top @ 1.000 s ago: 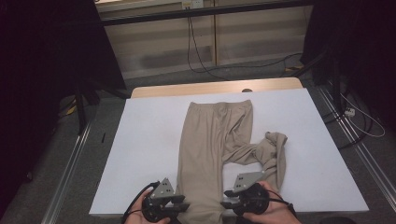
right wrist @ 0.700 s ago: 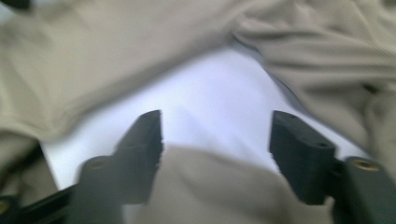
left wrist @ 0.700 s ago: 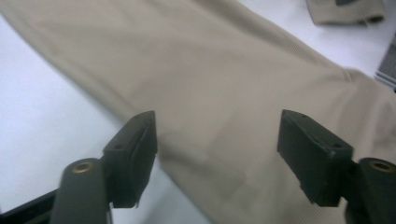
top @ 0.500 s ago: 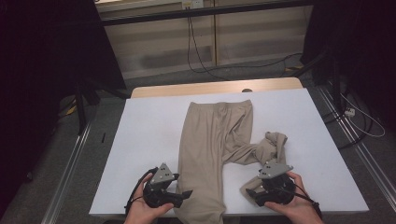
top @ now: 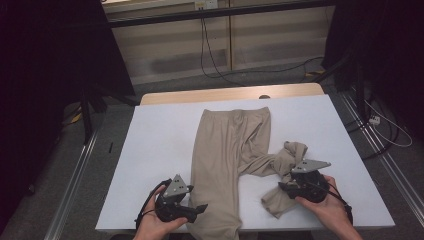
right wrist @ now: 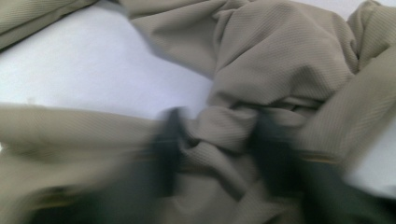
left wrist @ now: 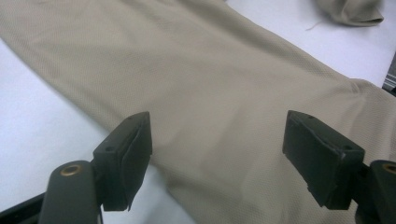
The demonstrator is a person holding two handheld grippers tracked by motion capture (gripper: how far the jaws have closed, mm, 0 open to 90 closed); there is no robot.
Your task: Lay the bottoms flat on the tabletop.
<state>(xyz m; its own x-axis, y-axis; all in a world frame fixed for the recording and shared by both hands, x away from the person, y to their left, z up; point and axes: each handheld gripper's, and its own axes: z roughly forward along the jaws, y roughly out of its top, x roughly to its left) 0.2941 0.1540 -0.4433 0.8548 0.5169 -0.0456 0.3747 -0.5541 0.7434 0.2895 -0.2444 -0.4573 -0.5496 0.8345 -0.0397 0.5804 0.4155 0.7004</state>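
Note:
Beige trousers (top: 225, 150) lie on the white table (top: 160, 150), waist at the far side. One leg runs straight toward me; the other leg (top: 287, 155) is twisted and crumpled to the right. My left gripper (top: 197, 210) sits at the straight leg's near end. Its jaws have just been opening and stand wide, with the cloth (left wrist: 210, 84) lying flat under the left gripper (left wrist: 229, 154) and nothing pinched. My right gripper (top: 284, 189) is on the crumpled leg. Its jaws have just been closing, and a bunched fold (right wrist: 219, 126) is squeezed in the right gripper (right wrist: 217, 140), which is blurred.
A wooden table edge (top: 230, 94) shows beyond the white top. Cables (top: 215, 60) run over the floor behind it and at the right (top: 385, 130). Metal rails (top: 75, 200) flank the table. Bare white surface lies left of the trousers.
The left gripper let go of the straight leg's hem and opened wide. The right gripper also let go, moved right to the crumpled leg, and closed on a fold there.

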